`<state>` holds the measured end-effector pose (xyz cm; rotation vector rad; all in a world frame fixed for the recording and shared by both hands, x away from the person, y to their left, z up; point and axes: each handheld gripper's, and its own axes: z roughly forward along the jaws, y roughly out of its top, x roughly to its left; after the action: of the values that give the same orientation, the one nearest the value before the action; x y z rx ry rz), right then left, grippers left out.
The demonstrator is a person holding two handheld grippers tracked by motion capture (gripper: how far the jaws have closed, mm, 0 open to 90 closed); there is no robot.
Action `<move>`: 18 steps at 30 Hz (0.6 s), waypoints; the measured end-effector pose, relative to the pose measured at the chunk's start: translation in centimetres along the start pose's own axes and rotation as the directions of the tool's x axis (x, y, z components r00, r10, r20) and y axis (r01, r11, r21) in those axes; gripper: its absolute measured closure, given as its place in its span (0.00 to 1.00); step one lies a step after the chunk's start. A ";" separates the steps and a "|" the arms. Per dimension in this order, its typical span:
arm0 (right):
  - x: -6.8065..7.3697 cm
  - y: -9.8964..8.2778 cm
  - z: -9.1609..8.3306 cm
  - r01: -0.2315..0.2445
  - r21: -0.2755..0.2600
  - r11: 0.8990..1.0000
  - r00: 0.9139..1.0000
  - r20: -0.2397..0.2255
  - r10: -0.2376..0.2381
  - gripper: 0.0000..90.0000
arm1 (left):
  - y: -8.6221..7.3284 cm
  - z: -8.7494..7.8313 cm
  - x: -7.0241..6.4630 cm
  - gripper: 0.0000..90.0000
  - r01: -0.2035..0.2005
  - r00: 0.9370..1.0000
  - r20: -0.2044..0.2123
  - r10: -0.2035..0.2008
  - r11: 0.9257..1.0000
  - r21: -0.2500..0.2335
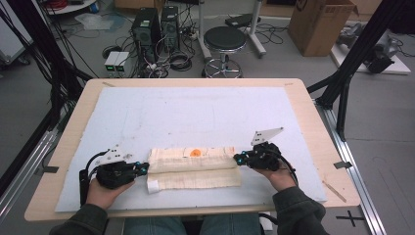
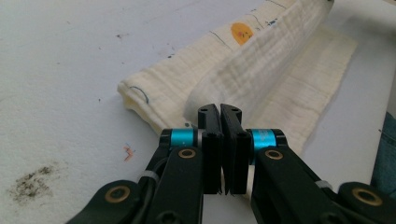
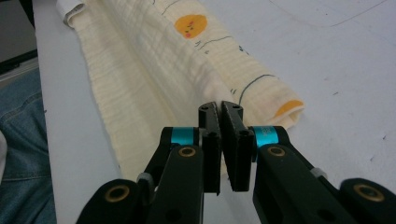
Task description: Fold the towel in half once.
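Jaws are clenched on both grippers, left gripper (image 1: 142, 168) and right gripper (image 1: 238, 158), each parked at one end of the rolled cloth (image 1: 192, 159), laid lengthwise along the worktop's near edge.

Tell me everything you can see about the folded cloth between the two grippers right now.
The cloth is pale cream, crinkled muslin-like fabric with an orange round print and thin dark line drawings. It lies flat on the white mat as a long strip across the table, its far half folded or rolled over into a thicker ridge, a single layer showing nearer the person. The left gripper and right gripper sit shut at its two ends; whether they pinch fabric is unclear.
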<state>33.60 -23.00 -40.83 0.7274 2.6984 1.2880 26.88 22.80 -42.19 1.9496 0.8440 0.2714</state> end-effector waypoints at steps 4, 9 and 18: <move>0.2 -0.1 -0.2 0.006 0.002 1.000 1.000 -0.009 -0.006 0.87 | -0.2 -0.8 -0.1 0.90 0.017 0.999 0.041 -0.016 0.999 -0.030; 0.4 -0.2 -1.1 -0.002 -0.035 0.999 0.999 -0.039 0.001 0.80 | -0.1 -1.6 0.2 0.85 0.035 0.998 0.047 -0.032 0.997 -0.065; 1.7 0.1 1.0 0.041 0.004 0.999 0.994 -0.105 -0.040 0.77 | 0.4 0.7 -1.0 0.84 -0.012 0.996 0.086 0.011 1.000 0.012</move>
<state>32.32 -21.51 -41.15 0.6191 2.7843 1.3461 26.68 21.52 -42.06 1.9637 0.7804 0.1887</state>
